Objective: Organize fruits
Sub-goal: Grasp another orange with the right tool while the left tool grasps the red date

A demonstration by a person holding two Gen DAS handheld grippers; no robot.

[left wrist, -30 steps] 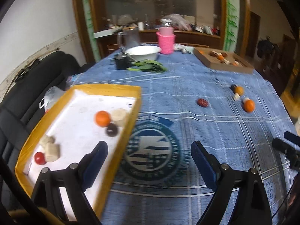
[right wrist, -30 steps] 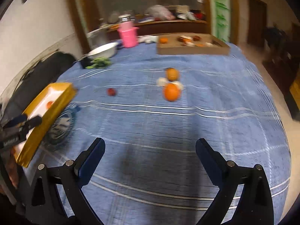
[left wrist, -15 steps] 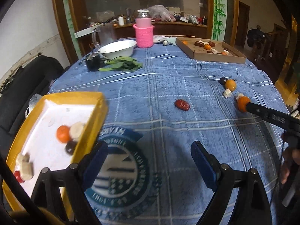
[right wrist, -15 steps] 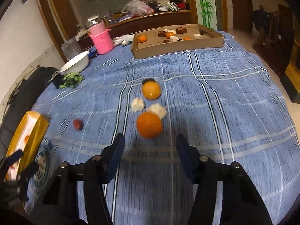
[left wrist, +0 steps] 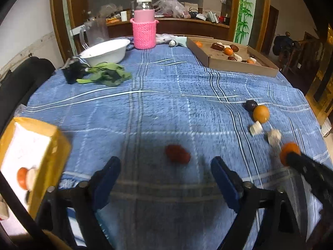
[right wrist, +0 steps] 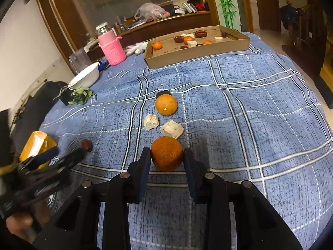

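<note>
Two risks: right gripper (right wrist: 167, 160), jaws just closing onto the orange (right wrist: 166, 153) (pads touching), could squirt it away; left gripper (left wrist: 165, 178), open and empty, might nudge the red date (left wrist: 178, 153).

We see our right gripper (right wrist: 167, 162) as black angular arms with flat blue pads (right wrist: 144, 173) and round silver screws. Our left gripper (left wrist: 165, 184) has the same black frame and blue pads.
</note>
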